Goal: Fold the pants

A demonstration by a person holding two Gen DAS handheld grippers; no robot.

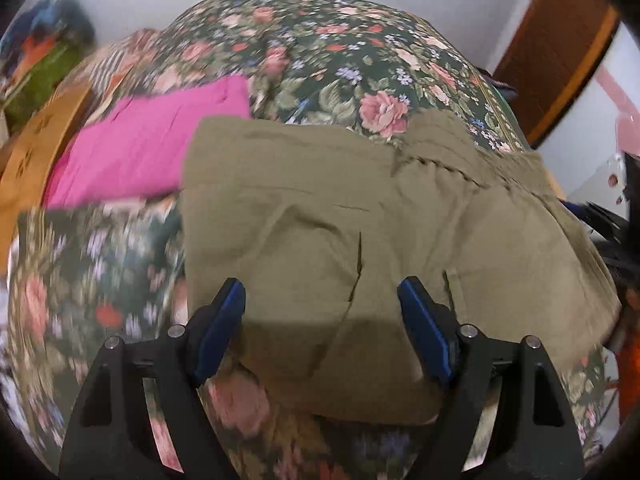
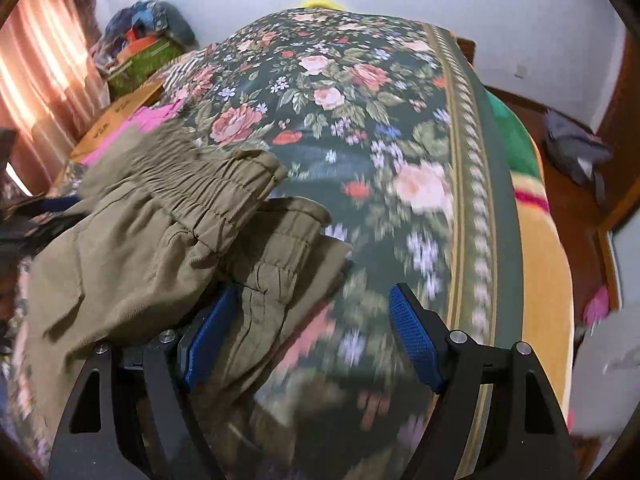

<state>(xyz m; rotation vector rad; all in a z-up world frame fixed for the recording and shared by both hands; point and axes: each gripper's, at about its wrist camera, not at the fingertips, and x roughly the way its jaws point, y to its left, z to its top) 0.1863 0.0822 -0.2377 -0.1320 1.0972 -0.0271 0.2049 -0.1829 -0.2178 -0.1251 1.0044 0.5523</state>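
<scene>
Both claws stand apart, gripping nothing: my left claw (image 1: pixel 320 308) hovers over the middle of the pants (image 1: pixel 360 220) on the bed (image 1: pixel 320 60), while my right claw (image 2: pixel 312 320) faces their waistband (image 2: pixel 208 188), upper left of frame, nearer for the next grab.

No text, label or number can be read; the dark marks on the cardboard box (image 1: pixel 38 136) are too blurred.

One pair of olive-khaki cotton pants (image 1: pixel 340 216) lies on one dark green floral bedspread (image 1: pixel 320 52). One folded bright pink cloth (image 1: pixel 148 144), one tan cardboard box (image 1: pixel 36 148), two black grippers with blue pads.
</scene>
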